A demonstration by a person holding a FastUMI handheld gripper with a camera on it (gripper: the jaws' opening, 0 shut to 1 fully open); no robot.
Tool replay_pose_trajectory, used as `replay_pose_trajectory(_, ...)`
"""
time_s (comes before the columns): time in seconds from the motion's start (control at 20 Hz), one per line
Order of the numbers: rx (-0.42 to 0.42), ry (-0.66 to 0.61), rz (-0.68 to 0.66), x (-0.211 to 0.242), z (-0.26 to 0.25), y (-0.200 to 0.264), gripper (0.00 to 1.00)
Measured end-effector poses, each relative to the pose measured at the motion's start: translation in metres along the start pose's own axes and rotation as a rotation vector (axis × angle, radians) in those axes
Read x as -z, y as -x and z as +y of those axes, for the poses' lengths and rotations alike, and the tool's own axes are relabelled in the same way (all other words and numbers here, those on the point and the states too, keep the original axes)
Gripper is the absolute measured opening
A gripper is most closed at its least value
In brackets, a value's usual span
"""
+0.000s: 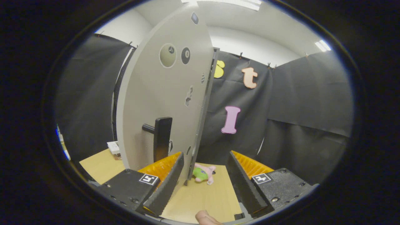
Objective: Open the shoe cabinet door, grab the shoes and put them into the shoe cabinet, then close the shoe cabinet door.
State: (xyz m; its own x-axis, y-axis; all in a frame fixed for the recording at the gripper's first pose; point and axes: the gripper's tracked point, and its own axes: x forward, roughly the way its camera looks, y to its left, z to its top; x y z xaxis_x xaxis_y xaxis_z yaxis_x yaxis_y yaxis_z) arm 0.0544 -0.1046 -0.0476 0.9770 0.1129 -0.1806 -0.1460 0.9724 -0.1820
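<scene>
The gripper point(204, 175) stands wide and empty beside the door point(162, 93); the rigid panel likely swings lightly, best taken by its handle point(162, 137).

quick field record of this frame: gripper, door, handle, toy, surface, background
gripper: open, fingers spread with nothing between them
cabinet door: pale grey panel standing on edge, just ahead of the left finger
door handle: black bar on a short post, low on the door face, not gripped
plush toy: pink and green, lying on the surface at the door's bottom edge, beyond the fingers
surface: light wood tabletop
small white box: on the tabletop beyond the door
background: black cloth wall
</scene>
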Motion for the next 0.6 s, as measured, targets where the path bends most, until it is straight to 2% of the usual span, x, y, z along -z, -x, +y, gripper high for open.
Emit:
replay_pose_trajectory(0.15,-0.045,0.018,-0.005,-0.007,0.048,-0.005,0.94)
replay_pose_trajectory(0.35,-0.12,-0.07,0.019,-0.01,0.105,-0.019,0.93)
replay_pose_trajectory(0.6,-0.144,-0.142,0.019,-0.005,0.147,-0.049,0.99)
